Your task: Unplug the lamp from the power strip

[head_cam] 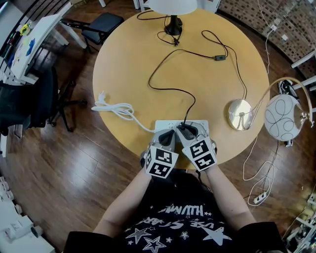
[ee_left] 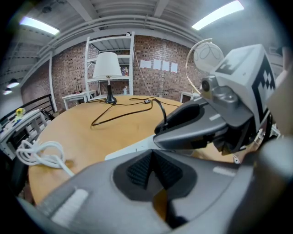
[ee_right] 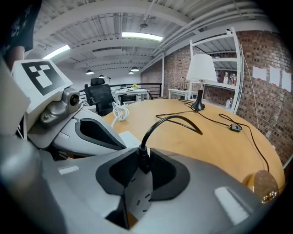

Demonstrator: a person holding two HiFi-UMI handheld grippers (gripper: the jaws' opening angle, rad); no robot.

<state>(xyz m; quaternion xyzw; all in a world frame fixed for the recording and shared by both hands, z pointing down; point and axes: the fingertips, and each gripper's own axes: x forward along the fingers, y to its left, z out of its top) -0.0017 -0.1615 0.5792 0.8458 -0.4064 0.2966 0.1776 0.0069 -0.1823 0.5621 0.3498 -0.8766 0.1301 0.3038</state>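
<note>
A table lamp point(head_cam: 172, 6) with a white shade stands at the far edge of the round wooden table point(head_cam: 133, 59). Its black cord point(head_cam: 168, 89) loops across the top to a black plug point(ee_right: 143, 157) in the white power strip point(head_cam: 165, 123) near the front edge. My right gripper point(ee_right: 143, 162) is shut on that plug, a pad against each side. My left gripper point(ee_left: 152, 167) is shut with nothing between its pads, and its tips lie over the strip's left part point(ee_left: 132, 148). In the head view both grippers sit side by side, left point(head_cam: 168, 132) and right point(head_cam: 186, 129).
A white cable point(head_cam: 116, 107) coils on the table's left side and runs to the strip. A round metal lamp base point(head_cam: 240, 114) sits on the right, carrying an arc lamp with a white globe point(head_cam: 280, 117) beyond the edge. Black chairs point(head_cam: 44, 99) stand left.
</note>
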